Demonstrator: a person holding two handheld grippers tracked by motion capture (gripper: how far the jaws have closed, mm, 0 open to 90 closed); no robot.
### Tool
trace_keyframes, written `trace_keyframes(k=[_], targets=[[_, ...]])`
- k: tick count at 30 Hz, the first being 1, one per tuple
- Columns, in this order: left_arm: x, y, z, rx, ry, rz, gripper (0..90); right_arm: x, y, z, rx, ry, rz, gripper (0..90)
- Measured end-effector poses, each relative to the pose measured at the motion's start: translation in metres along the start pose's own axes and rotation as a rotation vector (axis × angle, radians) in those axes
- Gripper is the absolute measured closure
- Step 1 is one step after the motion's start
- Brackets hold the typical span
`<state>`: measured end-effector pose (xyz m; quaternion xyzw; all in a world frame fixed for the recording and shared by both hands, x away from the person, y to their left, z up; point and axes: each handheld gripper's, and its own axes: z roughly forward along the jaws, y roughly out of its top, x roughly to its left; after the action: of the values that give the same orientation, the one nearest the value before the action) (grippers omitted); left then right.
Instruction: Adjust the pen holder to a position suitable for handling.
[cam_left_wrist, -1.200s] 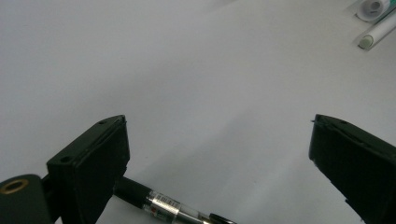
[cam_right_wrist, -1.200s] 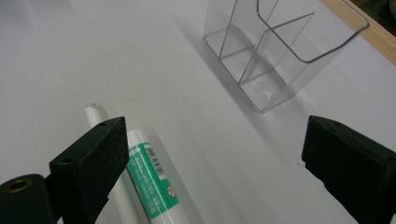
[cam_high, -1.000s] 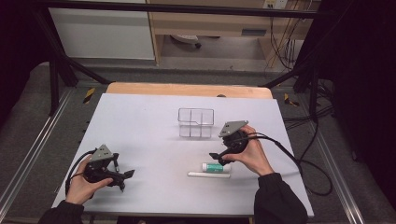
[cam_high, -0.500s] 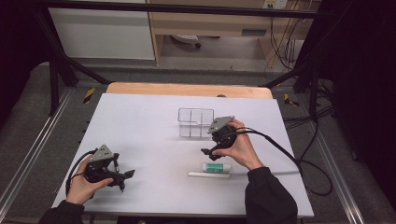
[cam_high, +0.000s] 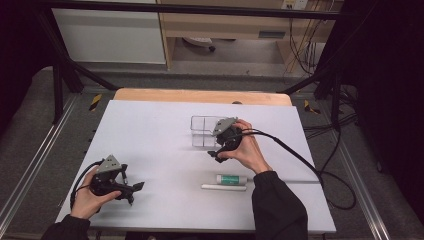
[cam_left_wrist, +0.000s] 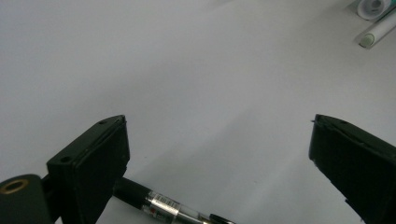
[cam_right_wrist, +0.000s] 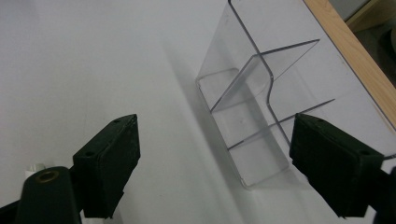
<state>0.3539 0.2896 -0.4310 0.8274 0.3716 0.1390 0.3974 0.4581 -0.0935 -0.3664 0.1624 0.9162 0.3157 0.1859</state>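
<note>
Right gripper moved off the tubes toward the clear organiser, now ahead between its wide-open, empty jaws; left gripper open, idle over a pen.

I see both grippers, left gripper and right gripper, in black with grey three-cornered top plates, black trailing cables (brass-coloured eyelet by each left jaw); dark sleeves.

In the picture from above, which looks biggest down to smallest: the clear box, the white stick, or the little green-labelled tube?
1. Clear box, biggest, though the right gripper covers part of it.
2. White stick, longer than the tube but much thinner.
3. Green-labelled tube, shortest. Stick and tube lie side by side, so that comparison is fair.
</note>
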Motion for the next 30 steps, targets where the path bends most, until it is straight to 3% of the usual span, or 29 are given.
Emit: trace_keyframes(k=[12, 18, 30], targets=[[0.000, 0.000, 0.001, 0.001, -0.001, 0.001, 4.9, -0.012, 0.008, 0.016, -0.004, -0.031, -0.021, 28.2], [0.000, 0.000, 0.002, 0.004, -0.002, 0.002, 4.9, -0.018, 0.010, 0.021, -0.042, -0.041, -0.013, 32.1], [0.000, 0.000, 0.002, 0.001, -0.005, 0.001, 5.1, -0.021, 0.018, 0.034, 0.012, -0.024, -0.086, 44.6]])
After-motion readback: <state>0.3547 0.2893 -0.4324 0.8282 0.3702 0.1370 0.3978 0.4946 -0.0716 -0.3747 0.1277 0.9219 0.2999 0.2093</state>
